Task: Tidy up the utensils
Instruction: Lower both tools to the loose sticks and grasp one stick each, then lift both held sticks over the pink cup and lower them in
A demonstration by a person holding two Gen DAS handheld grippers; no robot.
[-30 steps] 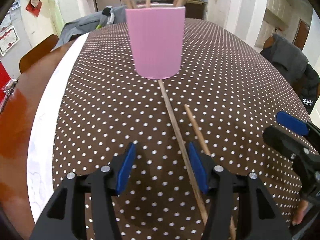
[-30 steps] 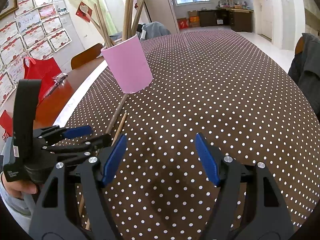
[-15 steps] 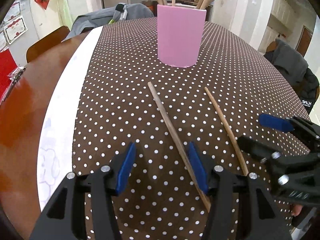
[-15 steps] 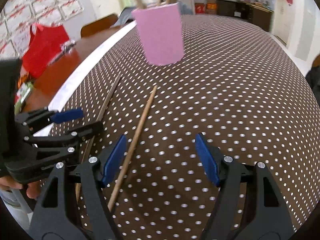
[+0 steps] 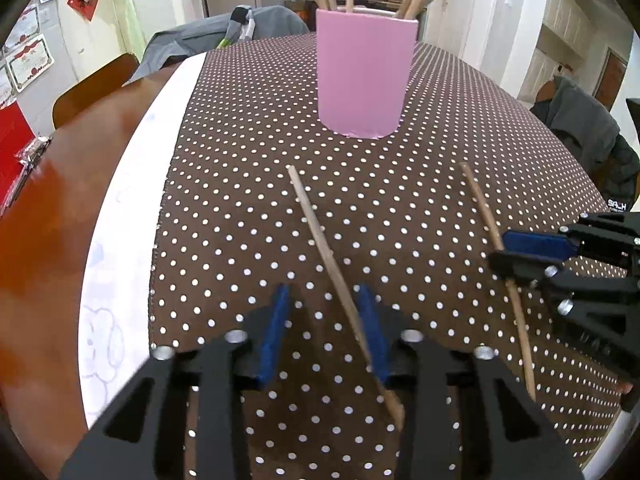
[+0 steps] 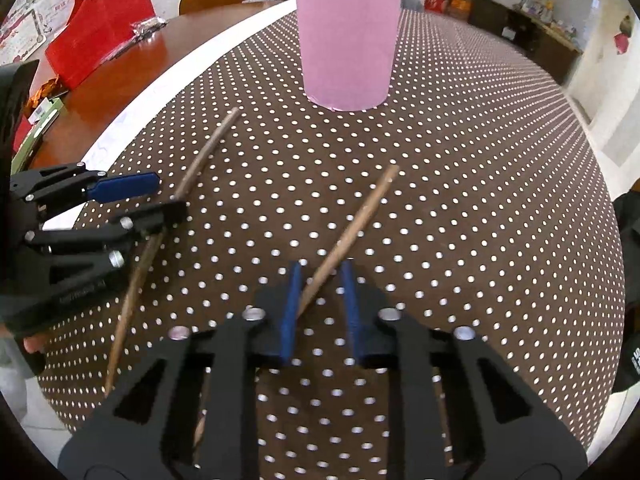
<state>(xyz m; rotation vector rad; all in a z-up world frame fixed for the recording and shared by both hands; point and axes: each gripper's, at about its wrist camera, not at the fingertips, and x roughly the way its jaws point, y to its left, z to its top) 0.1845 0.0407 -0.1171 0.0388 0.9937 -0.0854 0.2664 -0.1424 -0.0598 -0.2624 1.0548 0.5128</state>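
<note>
Two wooden chopsticks lie on the dotted brown tablecloth in front of a pink cup (image 5: pixel 364 80) that holds several more sticks. My left gripper (image 5: pixel 326 324) is open, its blue pads either side of the left chopstick (image 5: pixel 320 236), the right pad touching it. My right gripper (image 6: pixel 320 304) is open and narrower, its pads straddling the right chopstick (image 6: pixel 356 220). The cup also shows in the right wrist view (image 6: pixel 346 40). Each gripper appears in the other's view: the right one (image 5: pixel 532 250) over the right chopstick (image 5: pixel 484 212), the left one (image 6: pixel 132 200) over the left chopstick (image 6: pixel 200 164).
A white strip (image 5: pixel 132 208) edges the tablecloth, with bare red-brown table (image 5: pixel 52 216) beyond. A red bag (image 6: pixel 100 28) and small packets lie on the far left. Chairs with grey jackets (image 5: pixel 584 136) stand around the table.
Both grippers have lowered over the chopsticks and their jaws have narrowed around them. The left chopstick now lies between the left pads, the right one between the right pads.
</note>
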